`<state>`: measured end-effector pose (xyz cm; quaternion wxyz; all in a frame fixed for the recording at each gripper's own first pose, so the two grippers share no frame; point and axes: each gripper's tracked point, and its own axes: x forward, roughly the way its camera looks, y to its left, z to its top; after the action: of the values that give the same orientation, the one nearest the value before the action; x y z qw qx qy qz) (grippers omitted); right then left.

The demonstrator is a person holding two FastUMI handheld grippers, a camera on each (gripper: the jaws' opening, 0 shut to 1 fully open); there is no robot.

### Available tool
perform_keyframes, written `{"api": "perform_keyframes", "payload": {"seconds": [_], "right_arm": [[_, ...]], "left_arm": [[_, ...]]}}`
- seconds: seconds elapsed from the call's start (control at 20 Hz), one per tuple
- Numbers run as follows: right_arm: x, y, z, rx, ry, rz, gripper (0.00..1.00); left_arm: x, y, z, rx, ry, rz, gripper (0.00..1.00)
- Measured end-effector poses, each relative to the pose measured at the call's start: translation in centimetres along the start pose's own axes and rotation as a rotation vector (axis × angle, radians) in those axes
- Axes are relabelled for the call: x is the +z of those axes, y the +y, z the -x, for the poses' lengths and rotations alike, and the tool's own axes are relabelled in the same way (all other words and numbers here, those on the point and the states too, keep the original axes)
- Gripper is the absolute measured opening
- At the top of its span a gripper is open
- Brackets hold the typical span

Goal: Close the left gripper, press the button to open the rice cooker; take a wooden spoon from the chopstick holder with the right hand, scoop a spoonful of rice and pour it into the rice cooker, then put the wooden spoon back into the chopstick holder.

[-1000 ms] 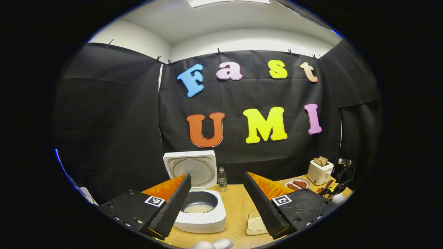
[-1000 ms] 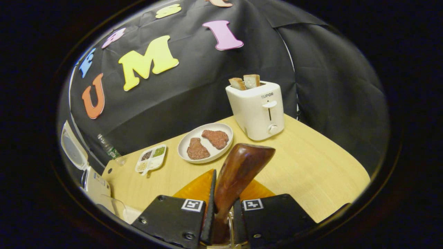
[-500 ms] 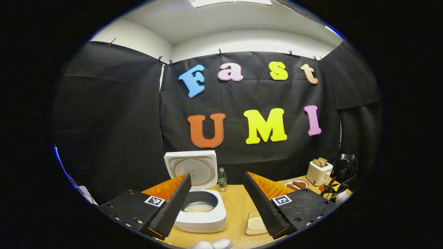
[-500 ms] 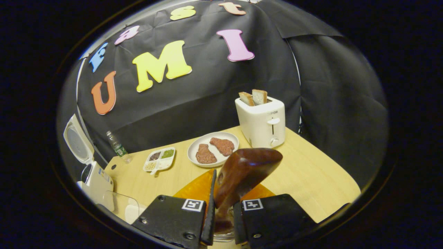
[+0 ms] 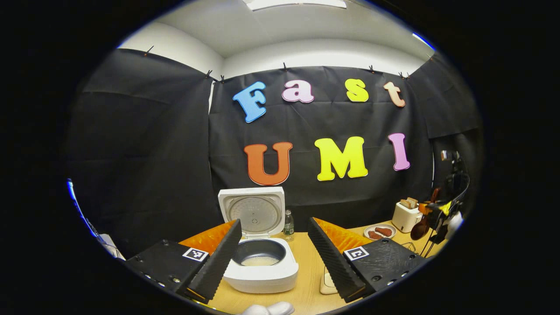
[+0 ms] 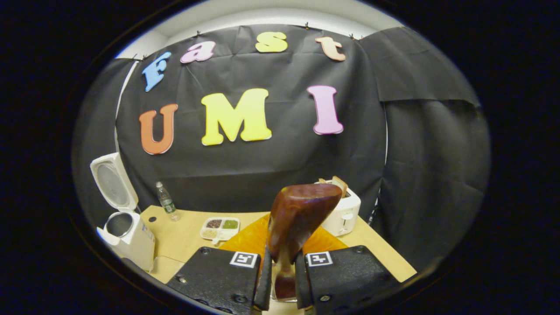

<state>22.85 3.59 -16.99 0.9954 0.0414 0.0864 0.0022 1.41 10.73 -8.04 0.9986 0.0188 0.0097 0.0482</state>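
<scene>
Right gripper (image 6: 280,280) clamps glossy dark wooden spoon (image 6: 297,216), bowl raised above the table (image 6: 175,236). Left gripper (image 5: 273,258) jaws wide apart before white boxy rice cooker (image 5: 262,273), lid up, pale contents, probably rice. Ridged finger pads (image 5: 218,262).

The left tool (image 5: 274,249) had two long ribbed fingers (image 5: 218,262) of wedge shape, each backed by an orange panel (image 5: 210,236). Behind them sat black block-like carriers with a textured surface, each bearing a small square black-and-white marker (image 5: 195,254) and round screws (image 5: 174,278) along the near edge. The right tool (image 6: 280,280) had matching black carriers, with square markers (image 6: 243,259) by the fingers, screws (image 6: 238,299) near the corners and an orange panel (image 6: 253,238) beyond. A white glove (image 5: 267,309) showed below the left tool.
</scene>
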Motion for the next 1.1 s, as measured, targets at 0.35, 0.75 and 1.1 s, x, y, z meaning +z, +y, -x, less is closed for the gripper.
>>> {"api": "perform_keyframes", "payload": {"seconds": [0.35, 0.75, 1.1], "right_arm": [[-0.9, 10.8, 1.3, 0.139, 0.007, 0.02, 0.28], [-10.4, 17.4, -0.6, 0.153, 0.098, 0.12, 0.28], [-16.4, 19.0, -2.2, 0.114, 0.134, 0.384, 0.28]], "left_arm": [[-0.8, 1.3, 0.5, 0.011, 0.006, 0.016, 0.97], [-1.2, 2.6, 0.7, 0.027, 0.014, 0.013, 0.97], [-2.6, 3.7, 1.2, 0.05, 0.043, -0.007, 0.97]]}}
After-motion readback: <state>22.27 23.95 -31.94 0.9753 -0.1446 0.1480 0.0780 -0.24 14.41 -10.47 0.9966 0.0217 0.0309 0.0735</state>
